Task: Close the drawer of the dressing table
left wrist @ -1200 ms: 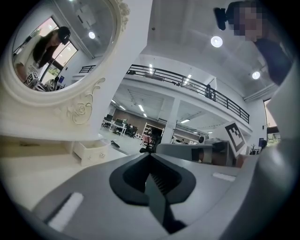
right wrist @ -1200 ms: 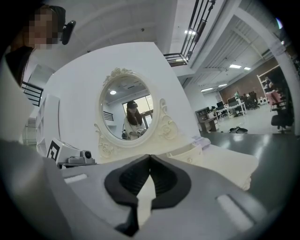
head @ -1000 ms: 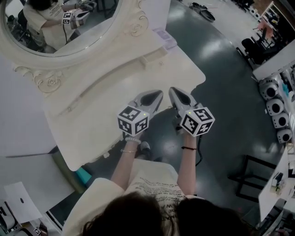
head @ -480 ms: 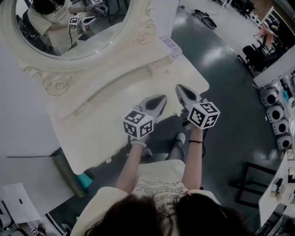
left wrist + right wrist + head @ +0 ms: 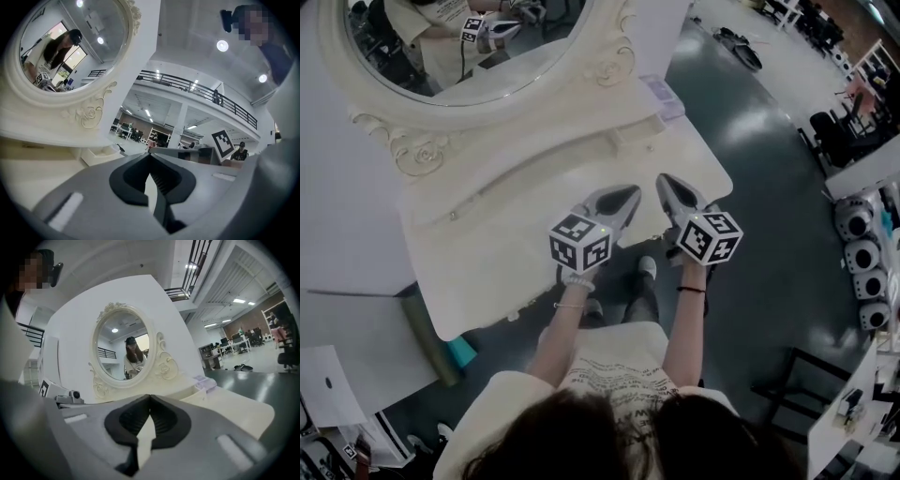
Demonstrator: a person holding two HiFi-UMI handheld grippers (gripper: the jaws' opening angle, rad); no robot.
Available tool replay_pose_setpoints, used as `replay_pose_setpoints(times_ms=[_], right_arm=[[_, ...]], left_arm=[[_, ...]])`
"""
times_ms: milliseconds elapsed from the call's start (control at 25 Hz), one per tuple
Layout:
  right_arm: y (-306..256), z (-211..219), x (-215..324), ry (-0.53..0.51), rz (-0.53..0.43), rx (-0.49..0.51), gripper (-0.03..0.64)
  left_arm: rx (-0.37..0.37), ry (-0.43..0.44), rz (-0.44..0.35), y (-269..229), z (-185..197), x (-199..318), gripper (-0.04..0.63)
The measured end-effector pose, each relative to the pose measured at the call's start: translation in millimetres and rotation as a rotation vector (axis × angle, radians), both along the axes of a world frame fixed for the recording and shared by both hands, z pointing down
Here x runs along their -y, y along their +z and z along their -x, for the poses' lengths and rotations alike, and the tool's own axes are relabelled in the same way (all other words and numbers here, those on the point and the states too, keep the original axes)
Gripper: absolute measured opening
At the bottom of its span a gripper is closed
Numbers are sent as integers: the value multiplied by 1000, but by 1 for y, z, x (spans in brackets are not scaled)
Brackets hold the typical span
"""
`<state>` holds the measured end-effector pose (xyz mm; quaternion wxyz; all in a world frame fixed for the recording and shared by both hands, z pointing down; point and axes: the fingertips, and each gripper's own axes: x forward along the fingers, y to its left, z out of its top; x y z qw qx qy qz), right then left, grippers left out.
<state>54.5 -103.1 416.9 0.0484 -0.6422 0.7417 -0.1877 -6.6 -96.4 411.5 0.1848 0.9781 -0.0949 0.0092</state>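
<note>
Where the head view looks down, one cream dressing table [image 5: 487, 253] lies just ahead of two grippers, its front edge running lower left to upper right. The left hand-held gripper [image 5: 630, 197] and right hand-held gripper [image 5: 666, 183] sit side by side at that edge, equally near. The drawer is hidden, probably beneath the surface. Left gripper view: jaws together, empty, one oval mirror [image 5: 61, 47] at the upper left. Right gripper view: jaws together, empty, surface ahead.

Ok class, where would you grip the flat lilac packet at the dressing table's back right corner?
Probably across the lilac packet's long edges, coming from above on its floor side: it lies flat, and the mirror frame crowds its other side.
</note>
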Motion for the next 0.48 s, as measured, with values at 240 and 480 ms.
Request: replay_pose_setpoints(times_ms=[240,480], right_arm=[[11,-9,6,-42,11,11,3],[22,-24,17,-81,31,30,3]], left_arm=[[21,-24,16,11,-15,5,-9],[45,-54,29,22,-33,14,-9]])
